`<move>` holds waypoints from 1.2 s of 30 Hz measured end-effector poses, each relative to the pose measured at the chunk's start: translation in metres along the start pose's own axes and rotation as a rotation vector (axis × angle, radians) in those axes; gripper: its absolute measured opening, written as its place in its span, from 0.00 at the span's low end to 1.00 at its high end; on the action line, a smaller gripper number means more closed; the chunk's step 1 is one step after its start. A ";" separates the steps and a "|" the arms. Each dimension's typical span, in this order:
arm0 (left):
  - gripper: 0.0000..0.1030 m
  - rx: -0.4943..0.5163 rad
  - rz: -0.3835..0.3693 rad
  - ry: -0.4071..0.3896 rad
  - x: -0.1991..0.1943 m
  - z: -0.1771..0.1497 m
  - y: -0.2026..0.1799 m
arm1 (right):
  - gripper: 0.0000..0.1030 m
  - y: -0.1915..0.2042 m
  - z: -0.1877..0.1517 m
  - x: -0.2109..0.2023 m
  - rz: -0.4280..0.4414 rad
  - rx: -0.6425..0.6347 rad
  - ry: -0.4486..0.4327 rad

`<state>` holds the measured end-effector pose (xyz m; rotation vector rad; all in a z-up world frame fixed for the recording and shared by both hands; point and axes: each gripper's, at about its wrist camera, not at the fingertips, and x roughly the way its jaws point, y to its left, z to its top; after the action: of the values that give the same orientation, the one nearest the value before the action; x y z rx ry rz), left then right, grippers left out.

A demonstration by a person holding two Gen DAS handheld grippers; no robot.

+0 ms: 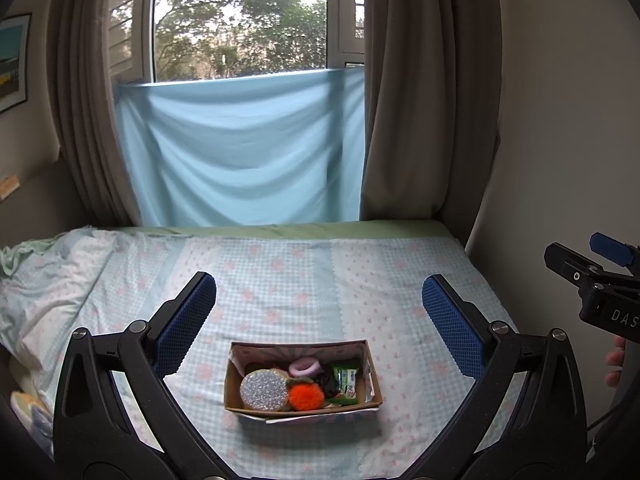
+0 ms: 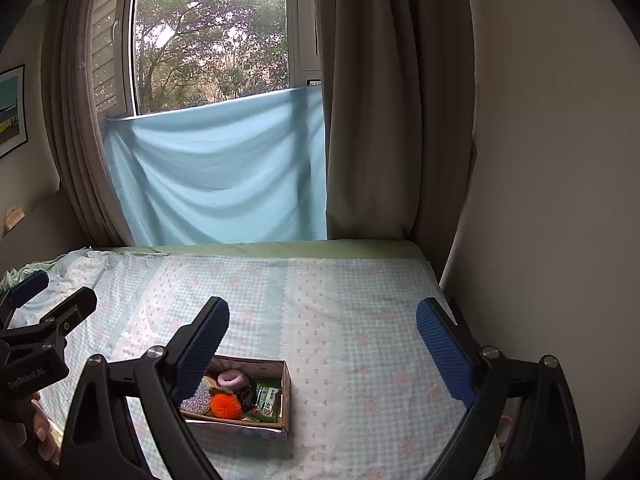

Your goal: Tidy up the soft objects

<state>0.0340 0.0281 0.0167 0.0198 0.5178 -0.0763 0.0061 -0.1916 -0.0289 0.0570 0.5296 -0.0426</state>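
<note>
box [image 1: 303,400] of soft items on bed, below and between left claw [image 1: 319,295] spread wide, right claw [image 2: 322,316] likewise, seemingly empty

- Left gripper [image 1: 319,300] — jaws spread wide, nothing between the blue textured pads [image 1: 184,320]; black linkage arms angle outward from the lower corners of its own view.
- Right gripper [image 2: 322,322] — jaws likewise wide apart and empty; blue pads [image 2: 444,350] face inward.
- Both units are held side by side at about the same height, each visible at the edge of the other's view.
- Hands — fingertips of the right hand [image 1: 616,364] and the left hand [image 2: 38,428] wrap the handles; the rest is out of view.
</note>
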 end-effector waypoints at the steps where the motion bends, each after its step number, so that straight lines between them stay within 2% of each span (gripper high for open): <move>1: 1.00 0.000 -0.001 -0.001 0.000 0.000 0.000 | 0.91 0.000 0.000 0.000 -0.001 0.002 -0.001; 24: 1.00 0.008 -0.011 -0.003 0.001 0.000 0.002 | 0.91 0.007 0.001 -0.001 -0.010 0.003 0.001; 36: 1.00 0.024 0.032 -0.029 0.000 0.002 0.004 | 0.91 0.008 0.001 0.000 -0.014 0.010 0.007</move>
<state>0.0354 0.0322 0.0184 0.0500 0.4877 -0.0510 0.0070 -0.1841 -0.0274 0.0628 0.5367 -0.0586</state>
